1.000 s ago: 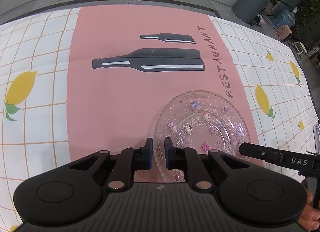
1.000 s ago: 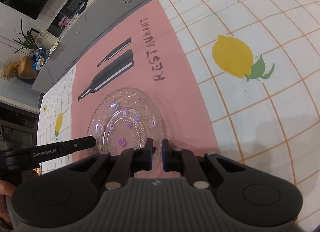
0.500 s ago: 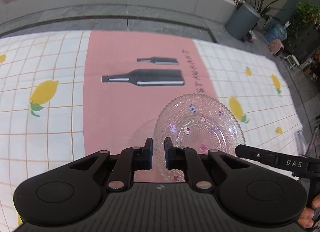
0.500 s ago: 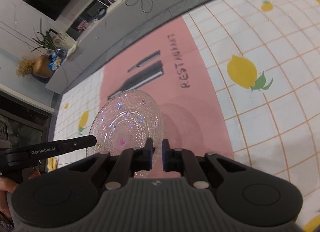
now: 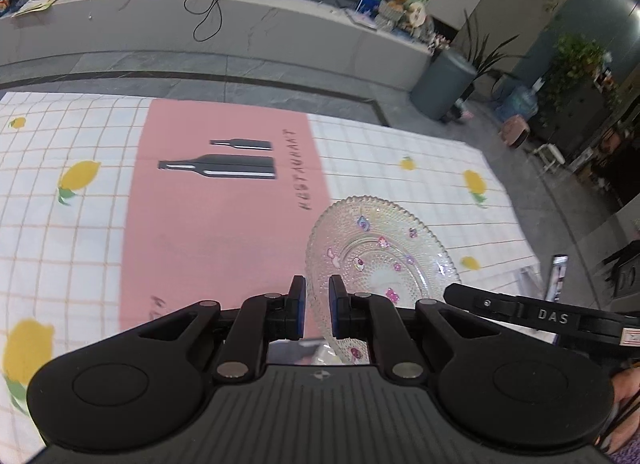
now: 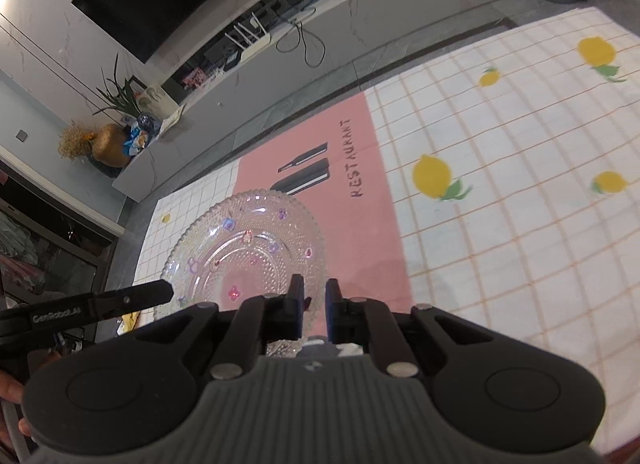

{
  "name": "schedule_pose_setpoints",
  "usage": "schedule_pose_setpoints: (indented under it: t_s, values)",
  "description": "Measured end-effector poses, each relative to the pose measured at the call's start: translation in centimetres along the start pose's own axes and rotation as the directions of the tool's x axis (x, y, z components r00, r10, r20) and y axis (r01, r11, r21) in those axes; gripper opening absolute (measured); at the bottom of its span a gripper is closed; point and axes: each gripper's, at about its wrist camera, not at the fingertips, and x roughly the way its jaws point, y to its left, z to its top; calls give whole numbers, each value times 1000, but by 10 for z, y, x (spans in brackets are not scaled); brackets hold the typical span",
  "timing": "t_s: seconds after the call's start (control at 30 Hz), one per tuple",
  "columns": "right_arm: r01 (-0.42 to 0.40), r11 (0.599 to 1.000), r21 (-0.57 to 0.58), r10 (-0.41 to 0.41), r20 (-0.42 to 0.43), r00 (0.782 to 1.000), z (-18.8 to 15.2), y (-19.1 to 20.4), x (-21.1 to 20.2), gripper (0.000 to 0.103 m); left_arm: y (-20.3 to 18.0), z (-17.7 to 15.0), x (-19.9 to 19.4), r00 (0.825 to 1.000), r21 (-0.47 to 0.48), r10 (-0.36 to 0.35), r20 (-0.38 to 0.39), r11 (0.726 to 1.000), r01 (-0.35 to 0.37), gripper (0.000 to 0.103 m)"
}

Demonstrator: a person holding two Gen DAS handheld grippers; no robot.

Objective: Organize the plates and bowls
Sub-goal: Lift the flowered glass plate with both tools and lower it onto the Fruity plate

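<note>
one glass plate, two grippers' fingers clamping its rim

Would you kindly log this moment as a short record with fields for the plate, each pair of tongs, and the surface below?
item: clear beaded glass plate with small coloured flower decals
plate state: lifted off the cloth, held at opposite rim edges
left tongs: closed on the plate's rim
right tongs: closed on the plate's rim
surface: lemon-print checked tablecloth with a pink RESTAURANT panel
other dishes: none in view
</note>
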Motion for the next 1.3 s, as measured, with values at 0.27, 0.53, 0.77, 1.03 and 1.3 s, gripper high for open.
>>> schedule_pose_setpoints:
  t_s: [0.27,0.53,0.77,1.03,1.3]
  values:
    - [23,1000,-4,-23,38,999,-19,-24,-45,9,-27,-47,-7,997,-73,-53,54,996,57,12]
    - [64,998,10,-64,10,998,-47,-51,-48,8,-31,-94,15,998,-130,-44,44,990,49,12]
    - [81,996,32,-80,-31,996,-68,-72,-37,7,-22,-125,38,999,-168,-33,12,985,35,12]
    - [115,993,-17,-115,-38,993,-82,-79,-15,7,-22,-144,58,999,-158,36,33,987,-31,12]
    - [144,986,-80,-147,-31,989,-85,-79,10,8,-30,-146,74,989,-102,139,51,986,-133,13]
